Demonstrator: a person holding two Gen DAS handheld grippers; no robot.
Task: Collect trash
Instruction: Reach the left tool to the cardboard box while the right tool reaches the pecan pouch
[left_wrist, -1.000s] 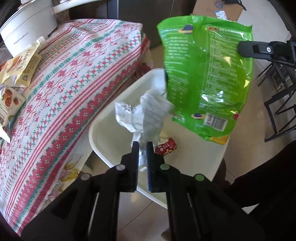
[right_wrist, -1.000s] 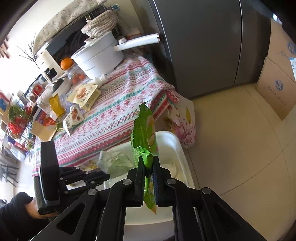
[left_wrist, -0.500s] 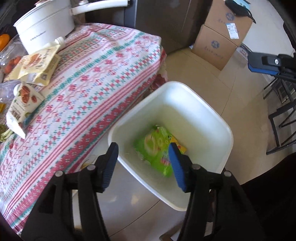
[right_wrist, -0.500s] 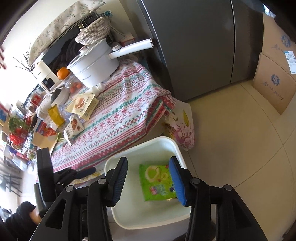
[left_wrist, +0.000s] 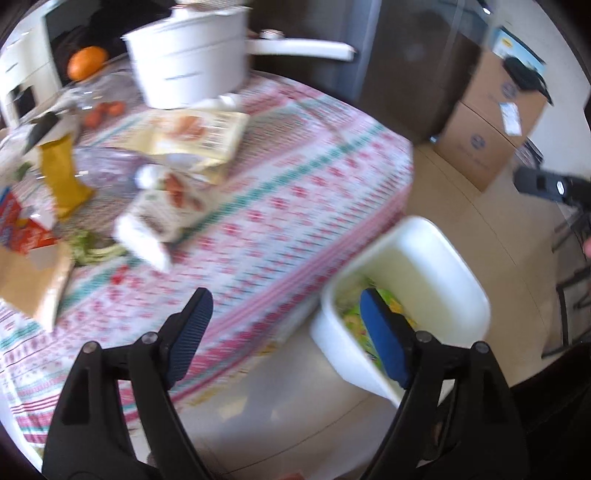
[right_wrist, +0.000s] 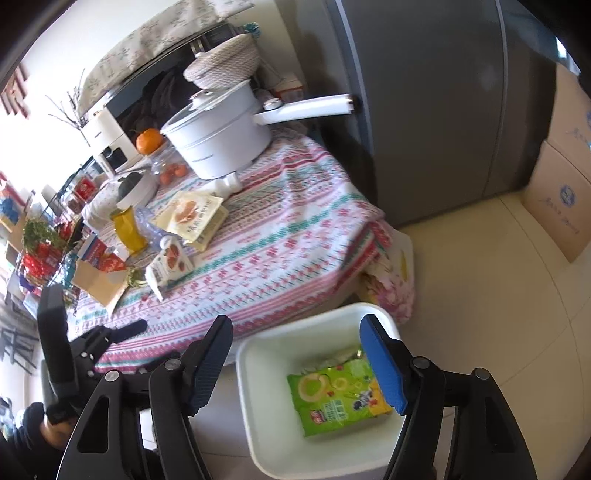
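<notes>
A white bin (right_wrist: 258, 410) stands on the floor beside the table. A green snack bag (right_wrist: 332, 398) lies flat inside it, over some crumpled wrapper. The bin also shows in the left wrist view (left_wrist: 461, 280), with green trash (left_wrist: 354, 317) in it. My right gripper (right_wrist: 299, 369) is open and empty above the bin. My left gripper (left_wrist: 284, 336) is open and empty, above the table edge left of the bin. On the patterned tablecloth (right_wrist: 280, 254) lie a beige snack packet (right_wrist: 192, 218), a small pouch (right_wrist: 170, 266) and a yellow packet (right_wrist: 127, 229).
A white pot (right_wrist: 218, 140) with a long handle stands at the table's back. An orange (right_wrist: 147, 142), a carton (right_wrist: 99, 280) and greens crowd the left side. A grey fridge (right_wrist: 443, 110) and cardboard boxes (right_wrist: 561, 199) stand behind. A floral bag (right_wrist: 391, 288) hangs by the bin.
Both grippers opened and dropped the wrapper and green bag into the bin. Both have since lifted; the left one swung left toward the table.
</notes>
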